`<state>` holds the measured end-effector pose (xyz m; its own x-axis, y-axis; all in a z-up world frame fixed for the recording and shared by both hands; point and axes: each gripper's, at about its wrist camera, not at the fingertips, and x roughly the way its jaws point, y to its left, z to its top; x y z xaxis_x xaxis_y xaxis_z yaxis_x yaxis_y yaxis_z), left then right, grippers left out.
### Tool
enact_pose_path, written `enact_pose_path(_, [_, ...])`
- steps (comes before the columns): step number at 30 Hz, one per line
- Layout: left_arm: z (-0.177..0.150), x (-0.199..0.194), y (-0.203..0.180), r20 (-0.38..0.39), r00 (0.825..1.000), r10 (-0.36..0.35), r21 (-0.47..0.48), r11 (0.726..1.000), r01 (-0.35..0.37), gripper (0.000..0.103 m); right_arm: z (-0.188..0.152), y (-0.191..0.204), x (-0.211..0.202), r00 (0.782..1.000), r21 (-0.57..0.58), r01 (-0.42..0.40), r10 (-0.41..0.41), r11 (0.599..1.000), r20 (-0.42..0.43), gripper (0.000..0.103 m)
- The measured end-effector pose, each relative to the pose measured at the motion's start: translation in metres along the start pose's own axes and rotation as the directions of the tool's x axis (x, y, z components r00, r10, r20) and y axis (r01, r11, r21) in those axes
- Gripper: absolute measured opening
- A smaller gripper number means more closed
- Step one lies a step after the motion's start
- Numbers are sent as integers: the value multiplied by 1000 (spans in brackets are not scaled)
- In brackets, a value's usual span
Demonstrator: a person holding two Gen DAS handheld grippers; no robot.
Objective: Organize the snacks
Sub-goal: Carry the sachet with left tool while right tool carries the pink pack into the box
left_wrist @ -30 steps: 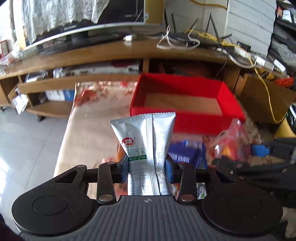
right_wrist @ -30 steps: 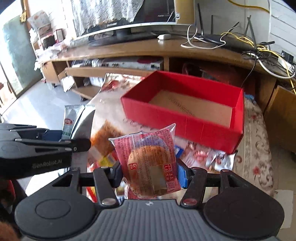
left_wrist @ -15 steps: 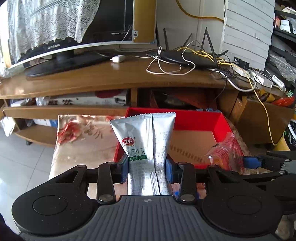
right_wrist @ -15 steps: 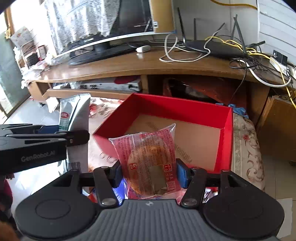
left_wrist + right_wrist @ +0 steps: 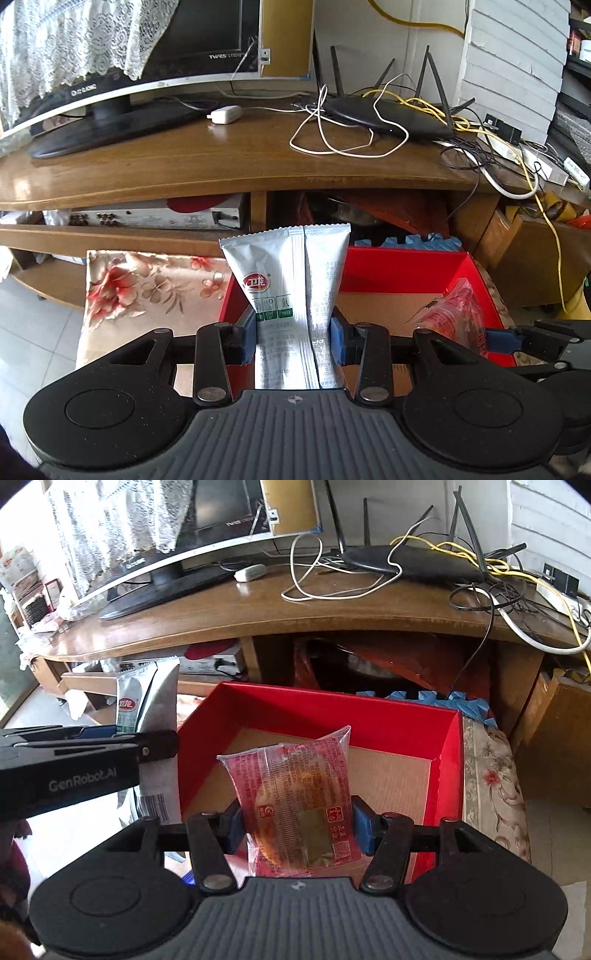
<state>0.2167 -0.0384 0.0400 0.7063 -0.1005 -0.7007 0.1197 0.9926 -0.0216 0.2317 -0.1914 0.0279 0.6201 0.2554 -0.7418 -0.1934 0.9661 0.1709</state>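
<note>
While both are hovering over the red box, the left gripper is pinching a light, crinkly silver sachet mid-body and the right gripper is squeezing a soft, crushable cake packet

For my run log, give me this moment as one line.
left gripper: shut on silver packet | right gripper: shut on red pastry packet | both above red box, its cardboard floor bare
</note>
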Motion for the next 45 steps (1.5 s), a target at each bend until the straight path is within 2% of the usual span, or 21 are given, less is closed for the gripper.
enact_pose_path(8, [8,29,-5,-24,1000,4,15,1000,-3,46,10,-7,32,999,-3,11,-11,1000,-30,55])
enact_pose_path(21, [-1,60,-8,-72,997,26,43,999,-23,47,10,-12,66,997,-1,26,-26,1000,-77,55])
enact_pose_path(45, [-15,87,-8,-135,989,64,58,997,-57,48,4,-16,95,992,-10,43,-44,999,-115,55])
